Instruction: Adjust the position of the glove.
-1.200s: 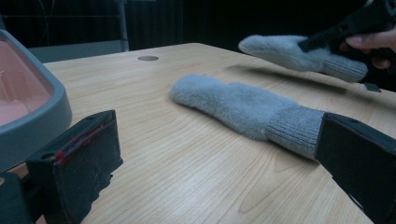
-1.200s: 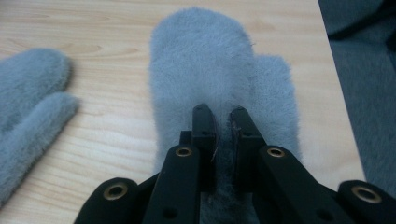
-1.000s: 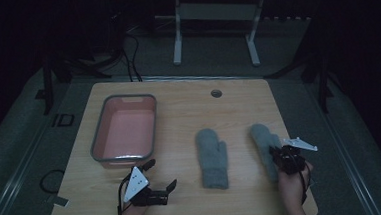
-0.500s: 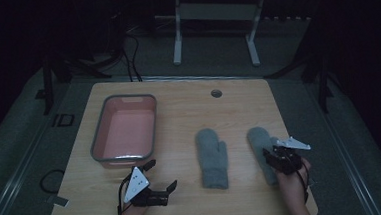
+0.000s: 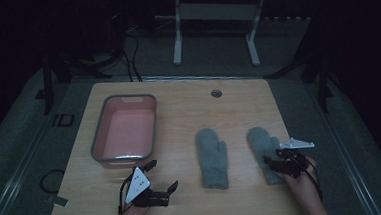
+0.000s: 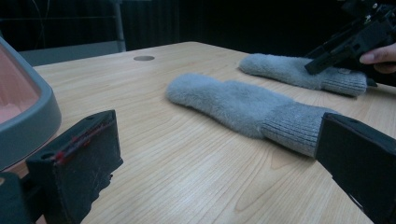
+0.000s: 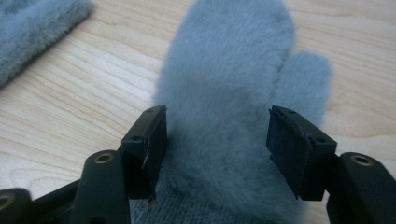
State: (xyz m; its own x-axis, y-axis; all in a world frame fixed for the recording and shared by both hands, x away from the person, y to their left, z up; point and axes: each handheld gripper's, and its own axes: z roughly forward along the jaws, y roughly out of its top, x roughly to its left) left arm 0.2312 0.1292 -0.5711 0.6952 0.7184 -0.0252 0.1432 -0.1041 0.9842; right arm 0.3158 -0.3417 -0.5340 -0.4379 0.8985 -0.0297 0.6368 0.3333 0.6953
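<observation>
two fuzzy grey mittens, left mitten [image 5: 212, 158] and right mitten [image 5: 264, 152], lie flat on the wooden tabletop [image 5: 183, 103]. the right tool [image 5: 277, 163] has just been opening and straddles the right mitten's cuff, which has slid nearer; the left tool [image 5: 163, 178] gapes wide, empty.

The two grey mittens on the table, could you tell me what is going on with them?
A person works two handheld grippers. The right gripper has just been opening its jaws over the right mitten, which lies flat between them, unpinched. The left gripper rests open beside the pink tub; the other mitten lies untouched.
</observation>
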